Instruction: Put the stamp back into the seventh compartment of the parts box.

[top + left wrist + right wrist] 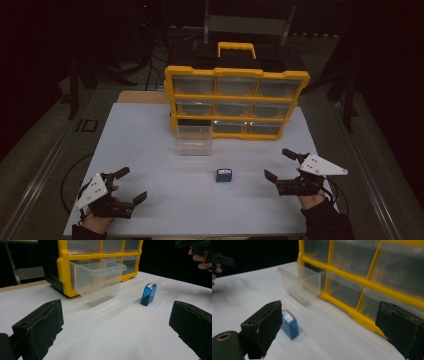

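Note:
A yellow organizer with clear drawers stands at the back of the white table. Its bottom-left clear drawer is pulled out and looks empty. A small blue box stands on the table in front of it. My left gripper rests open at the near left, well away from the box. My right gripper is open at the near right, its jaws spread wide with nothing between them.
A yellow handle tops the organizer. Dark floor and stands surround the table. A cable loops off the table's left edge. The person's other hand shows far off in the left gripper view.

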Motion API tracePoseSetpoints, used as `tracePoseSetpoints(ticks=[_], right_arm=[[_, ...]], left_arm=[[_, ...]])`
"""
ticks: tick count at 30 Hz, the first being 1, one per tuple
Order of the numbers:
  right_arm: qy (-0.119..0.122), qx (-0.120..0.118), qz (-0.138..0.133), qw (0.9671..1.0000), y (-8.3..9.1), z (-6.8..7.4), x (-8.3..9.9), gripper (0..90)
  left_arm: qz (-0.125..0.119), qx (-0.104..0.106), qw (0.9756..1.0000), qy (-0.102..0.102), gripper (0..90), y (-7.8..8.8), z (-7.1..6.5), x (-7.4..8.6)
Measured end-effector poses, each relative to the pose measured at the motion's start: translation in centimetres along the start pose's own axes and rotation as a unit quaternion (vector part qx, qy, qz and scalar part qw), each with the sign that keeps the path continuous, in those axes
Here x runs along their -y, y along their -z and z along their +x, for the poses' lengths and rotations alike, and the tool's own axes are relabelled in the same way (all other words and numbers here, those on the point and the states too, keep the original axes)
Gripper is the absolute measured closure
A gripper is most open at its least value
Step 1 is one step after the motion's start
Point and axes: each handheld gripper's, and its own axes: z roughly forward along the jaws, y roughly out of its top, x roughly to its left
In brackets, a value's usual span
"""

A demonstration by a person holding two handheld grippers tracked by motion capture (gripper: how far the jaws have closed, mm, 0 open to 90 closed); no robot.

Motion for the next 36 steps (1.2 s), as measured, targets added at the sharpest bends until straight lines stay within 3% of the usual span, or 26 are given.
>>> tracePoseSetpoints(ticks=[13,25,28,36], right_arm=[[0.023,-0.027,-0.01,0.9993,-0.9,-1.4,-3.9,7.3],[0.04,-0.065,-0.013,0.997,-3.1,-1.2,-5.8,7.3],[0.034,-0.096,-0.012,0.9947,-4.0,-1.0,-6.0,7.4],[0.039,-0.138,-0.017,0.9896,-5.5,-0.5,-6.1,7.4]], left_arm=[[0.001,0.003,1.0,0.004,0.0,-0.1,0.0,0.0],[0.002,0.004,1.0,0.003,0.0,-0.1,0.0,0.0],[0.002,0.005,1.0,0.003,0.0,-0.1,0.0,0.1],[0.002,0.006,1.0,0.003,0.0,-0.1,0.0,0.0]])
